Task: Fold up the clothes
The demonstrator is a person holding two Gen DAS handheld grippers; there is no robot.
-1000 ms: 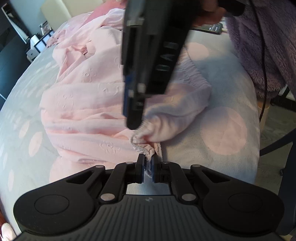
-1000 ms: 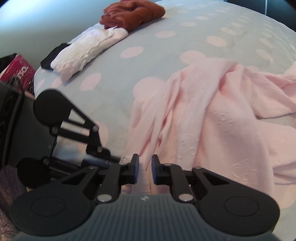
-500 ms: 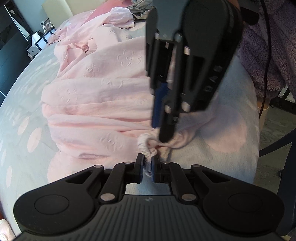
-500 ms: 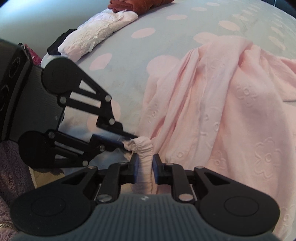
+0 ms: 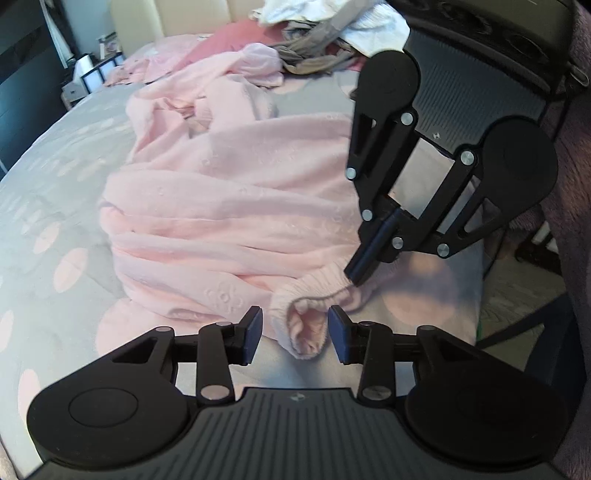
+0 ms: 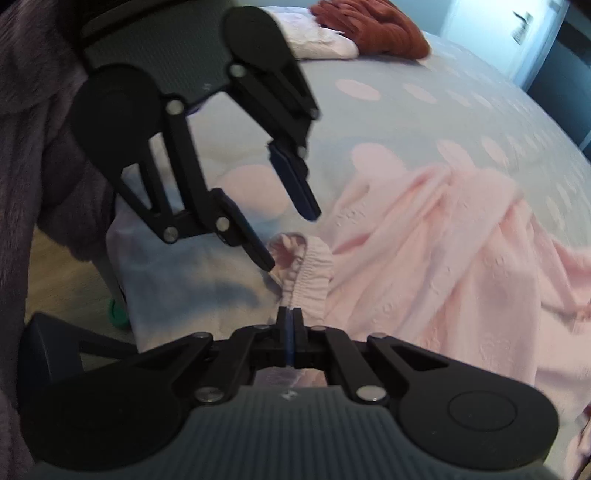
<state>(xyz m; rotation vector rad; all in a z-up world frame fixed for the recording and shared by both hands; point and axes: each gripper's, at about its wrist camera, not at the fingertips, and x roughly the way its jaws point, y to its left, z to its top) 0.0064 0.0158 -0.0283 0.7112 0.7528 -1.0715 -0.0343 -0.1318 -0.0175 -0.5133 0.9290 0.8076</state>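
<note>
The cuff (image 5: pixel 303 317) of the pink garment (image 5: pixel 229 221) has changed hands since the earlier frames: a second ago the left gripper (image 5: pixel 293 334) was clamped on the cuff and the right gripper (image 6: pixel 290 321) stood slightly apart beside it; now the right gripper is clenched on the gathered elastic edge, and the left gripper's jaws are opening, with the cuff lying between the pads but touching neither. In the left wrist view the cuff sits as an open loop between the two blue pads (image 5: pixel 251 334); the right gripper (image 5: pixel 360 275) enters from the upper right, its tip pinching the far side of the same cuff; earlier it was seen edge-on, now its flat face is turned toward the camera. In the right wrist view the left gripper (image 6: pixel 290 236) hangs over the cuff (image 6: pixel 306 269) from the upper left, one finger just beside the fabric. The garment lies bunched in folds on the grey bedspread with pink dots (image 6: pixel 388 110); a folded white item (image 6: pixel 317 44) and a rust-coloured garment (image 6: pixel 373 26) rest at the far edge, well apart; a loose pile of clothes (image 5: pixel 332 29) lies beyond the pink garment in the left wrist view.
</note>
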